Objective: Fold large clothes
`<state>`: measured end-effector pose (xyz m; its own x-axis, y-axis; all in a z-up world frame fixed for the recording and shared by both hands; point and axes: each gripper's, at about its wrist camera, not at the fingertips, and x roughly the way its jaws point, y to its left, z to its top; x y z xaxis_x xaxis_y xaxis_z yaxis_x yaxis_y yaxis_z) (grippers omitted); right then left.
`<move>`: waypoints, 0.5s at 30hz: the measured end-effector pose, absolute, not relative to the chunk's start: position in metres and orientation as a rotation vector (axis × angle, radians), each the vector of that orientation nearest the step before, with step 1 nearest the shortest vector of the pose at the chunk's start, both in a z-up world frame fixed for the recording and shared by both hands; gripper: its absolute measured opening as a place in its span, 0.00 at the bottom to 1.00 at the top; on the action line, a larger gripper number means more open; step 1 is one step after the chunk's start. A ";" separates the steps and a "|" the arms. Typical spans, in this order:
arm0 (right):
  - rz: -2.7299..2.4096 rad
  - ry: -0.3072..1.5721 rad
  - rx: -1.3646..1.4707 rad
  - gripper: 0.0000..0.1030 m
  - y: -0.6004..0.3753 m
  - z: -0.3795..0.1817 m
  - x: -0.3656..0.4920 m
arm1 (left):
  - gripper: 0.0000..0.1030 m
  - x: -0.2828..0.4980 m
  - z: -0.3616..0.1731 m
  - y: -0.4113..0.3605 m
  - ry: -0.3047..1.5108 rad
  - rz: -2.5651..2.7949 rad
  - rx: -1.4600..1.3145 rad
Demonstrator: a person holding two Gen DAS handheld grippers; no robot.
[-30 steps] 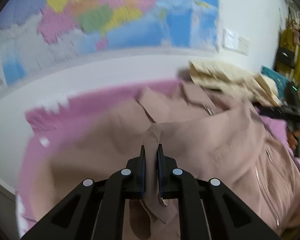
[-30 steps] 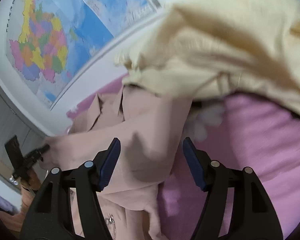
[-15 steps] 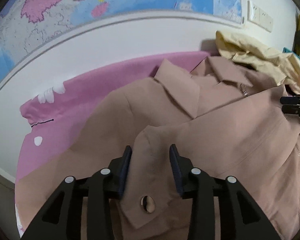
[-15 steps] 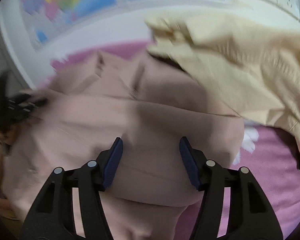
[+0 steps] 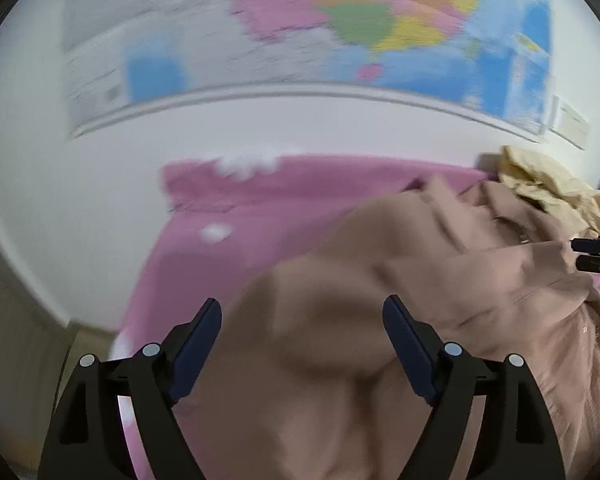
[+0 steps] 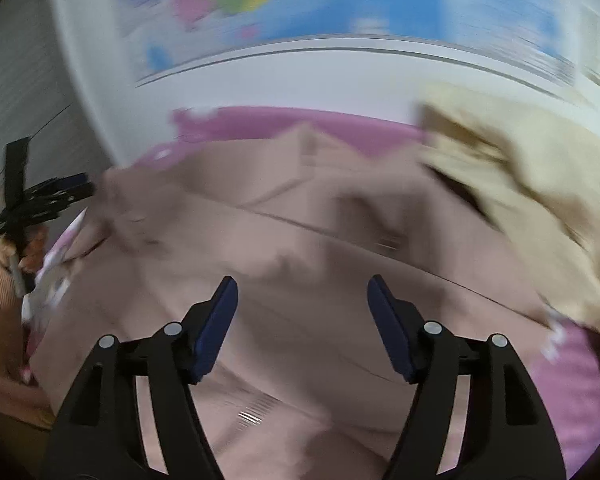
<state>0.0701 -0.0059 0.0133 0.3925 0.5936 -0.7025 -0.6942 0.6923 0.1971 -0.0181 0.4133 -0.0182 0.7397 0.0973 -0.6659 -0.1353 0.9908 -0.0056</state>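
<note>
A large tan jacket [image 5: 440, 280] lies spread on a pink bed sheet [image 5: 236, 216], its collar toward the wall. My left gripper [image 5: 302, 320] hovers over the jacket's left part with its jaws opening wide and no cloth pinched between the pads. In the right wrist view the same jacket [image 6: 300, 248] fills the middle. My right gripper [image 6: 302, 300] hangs above it, jaws opening, with only cloth lying below them. The left gripper [image 6: 76, 186] shows at that view's left edge, and the right gripper [image 5: 592, 254] at the left wrist view's right edge.
A pile of cream-yellow clothes [image 6: 520, 168] lies at the jacket's right, against the wall. A coloured map [image 5: 340, 20] hangs on the white wall behind the bed. The pink sheet's left edge [image 5: 140, 312] drops toward the floor. A person's hand and sleeve [image 6: 16, 264] hold the left gripper.
My left gripper let go of the jacket fold it pinched and spread wide, shifting left over the jacket. My right gripper swung left from the cream pile to above the jacket's middle.
</note>
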 end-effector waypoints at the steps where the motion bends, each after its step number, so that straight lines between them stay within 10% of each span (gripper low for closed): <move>1: 0.846 0.840 -0.148 0.65 0.004 0.013 0.069 | 0.78 -0.029 -0.026 0.423 0.746 0.143 -0.071; 12: 1.018 0.931 -0.245 0.65 0.095 -0.020 0.056 | 0.81 -0.073 -0.081 0.449 0.896 0.113 -0.149; 13: 1.017 0.935 -0.248 0.65 0.098 -0.022 0.056 | 0.72 -0.072 -0.082 0.447 0.875 0.124 -0.126; 15: 1.010 0.935 -0.256 0.65 0.097 -0.023 0.054 | 0.21 -0.068 -0.081 0.444 0.856 0.115 -0.103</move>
<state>0.0538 0.0975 -0.0233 0.1978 0.6093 -0.7679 -0.8121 0.5405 0.2197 -0.0682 0.4443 -0.0806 0.6498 0.0596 -0.7578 -0.1427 0.9888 -0.0447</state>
